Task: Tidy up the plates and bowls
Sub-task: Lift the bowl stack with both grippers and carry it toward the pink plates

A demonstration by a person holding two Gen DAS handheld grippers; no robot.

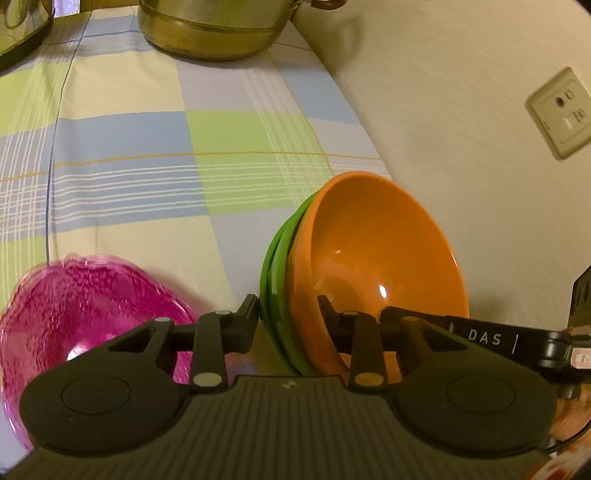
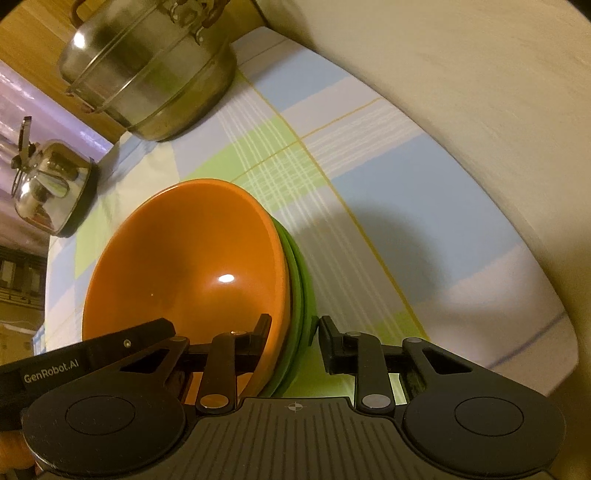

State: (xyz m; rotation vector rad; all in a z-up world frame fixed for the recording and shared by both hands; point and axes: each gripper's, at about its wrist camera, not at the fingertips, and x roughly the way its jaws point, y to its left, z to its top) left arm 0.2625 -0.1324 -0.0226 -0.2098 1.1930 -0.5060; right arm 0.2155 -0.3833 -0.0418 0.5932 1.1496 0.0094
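Left wrist view: left gripper (image 1: 288, 308) pinches the rims of a nested stack, one orange bowl (image 1: 373, 266) inside two green bowls (image 1: 275, 280), held near the table's right edge by the wall (image 1: 461, 110). One pink glass bowl (image 1: 92, 295) lies at lower left; one steel pot (image 1: 214, 29) stands at the far edge.

Right wrist view: right gripper (image 2: 293, 330) clamps the opposite rims of the same stack. One kettle (image 2: 51, 184) stands at the left edge. Risk, as judged: uneven pull between the two grips could slide the bowls apart or drop them onto the cloth (image 2: 424, 229).
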